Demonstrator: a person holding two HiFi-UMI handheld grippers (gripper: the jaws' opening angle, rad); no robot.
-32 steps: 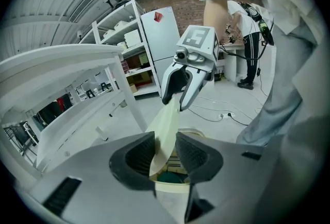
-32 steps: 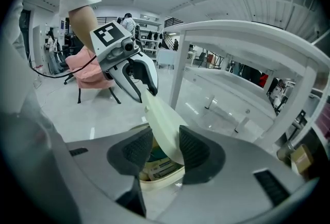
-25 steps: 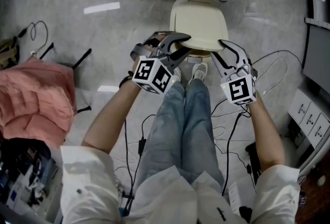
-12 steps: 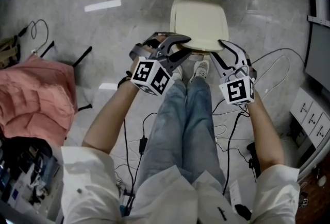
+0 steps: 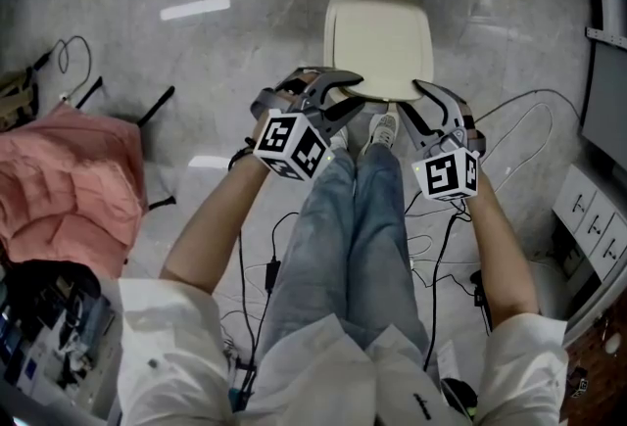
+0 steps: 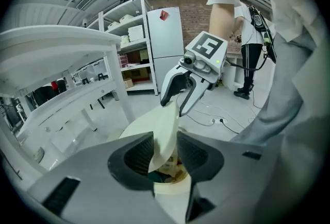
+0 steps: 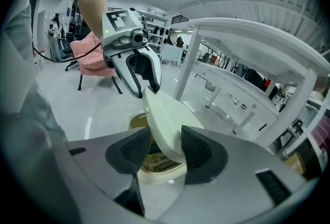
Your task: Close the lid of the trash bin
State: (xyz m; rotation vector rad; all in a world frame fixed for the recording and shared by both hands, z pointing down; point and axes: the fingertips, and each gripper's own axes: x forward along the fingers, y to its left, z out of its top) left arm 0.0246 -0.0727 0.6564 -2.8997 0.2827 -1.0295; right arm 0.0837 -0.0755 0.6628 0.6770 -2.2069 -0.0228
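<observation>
Ideally, the lid [image 5: 377,42], clamped at its near edge by the left tongs [image 5: 348,91] and the right tongs [image 5: 411,97] and tilted above the trash bin [image 7: 154,172] on the floor, should be lowered evenly and released only once seated.

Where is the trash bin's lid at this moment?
In the head view the lid is at top centre, just beyond the person's shoes, its near edge caught by the left gripper and the right gripper.

Trash bin [image 7: 161,177] mostly hidden under lid [image 5: 378,40], its contents [image 7: 156,162] indistinct, pink cloth [image 5: 64,184] cut by left edge
</observation>
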